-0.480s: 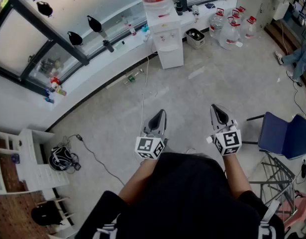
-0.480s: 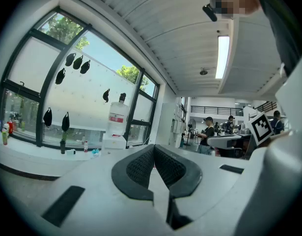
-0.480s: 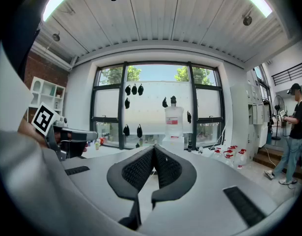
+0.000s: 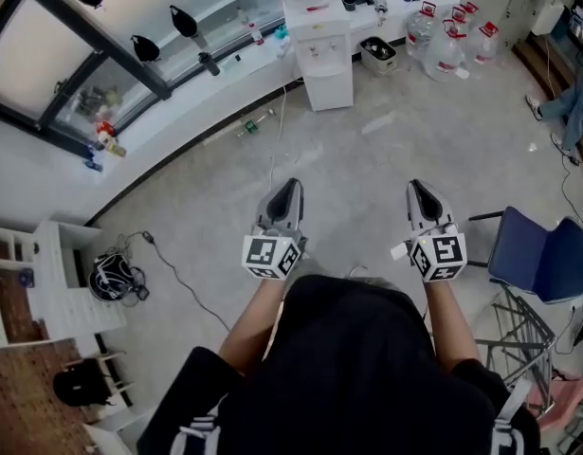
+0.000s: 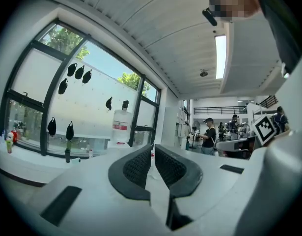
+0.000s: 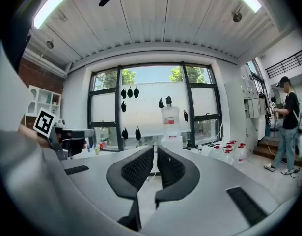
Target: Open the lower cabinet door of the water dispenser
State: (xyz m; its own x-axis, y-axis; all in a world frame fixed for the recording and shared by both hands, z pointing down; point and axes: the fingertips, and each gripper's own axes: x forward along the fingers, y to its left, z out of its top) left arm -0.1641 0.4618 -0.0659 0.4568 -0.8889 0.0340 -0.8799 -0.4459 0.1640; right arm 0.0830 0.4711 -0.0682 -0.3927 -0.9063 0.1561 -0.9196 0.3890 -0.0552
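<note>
I am looking down on a wide grey floor (image 4: 367, 159) that runs to a long window ledge (image 4: 177, 102). The white water dispenser (image 4: 319, 36) stands against that ledge, well ahead of me, with its lower cabinet door (image 4: 329, 88) facing the open floor and not yet opened. Spare water bottles (image 4: 447, 41) cluster to its right, likely kept handy for refills. A blue chair (image 4: 542, 259) sits off to my right. The left gripper (image 4: 288, 190) and right gripper (image 4: 419, 191) are held out side by side at waist level, aimed toward the dispenser. Both have their jaws closed together on nothing, which I take as a carrying posture for the approach.
</note>
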